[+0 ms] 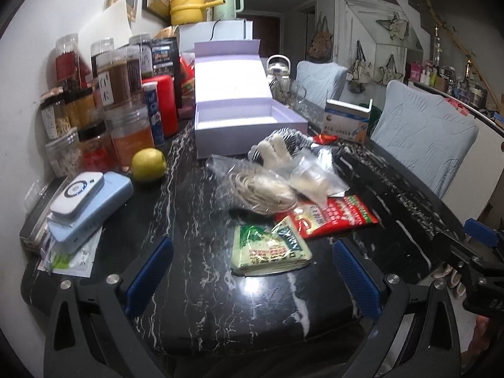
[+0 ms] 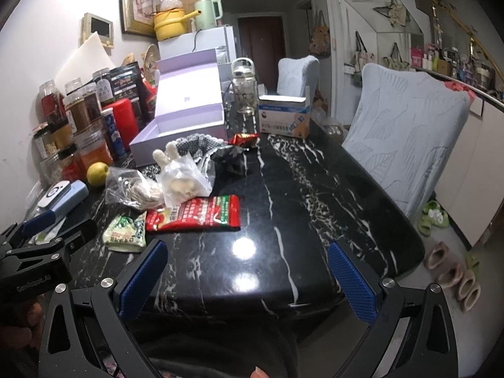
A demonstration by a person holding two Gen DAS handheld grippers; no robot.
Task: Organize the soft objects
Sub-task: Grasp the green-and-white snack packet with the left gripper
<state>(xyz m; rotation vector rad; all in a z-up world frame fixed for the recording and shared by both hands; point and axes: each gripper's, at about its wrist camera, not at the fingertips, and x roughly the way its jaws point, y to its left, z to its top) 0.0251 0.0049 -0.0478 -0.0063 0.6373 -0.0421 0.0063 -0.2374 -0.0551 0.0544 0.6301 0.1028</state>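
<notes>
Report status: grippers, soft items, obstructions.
Left gripper open, empty. Right gripper open, empty. Soft packets untouched beside open lavender box. Path unobstructed.

Left gripper [image 1: 252, 278] jaws spread wide, empty, right gripper [image 2: 247, 278] likewise, seemingly level side by side.

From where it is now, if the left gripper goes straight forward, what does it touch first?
Probably the green packet, which lies between the open fingers of the left gripper on the black table. Depth is unclear.

Both wrist views low at table [image 1: 201, 271] near edge, facing lengthwise; share central clutter.
</notes>
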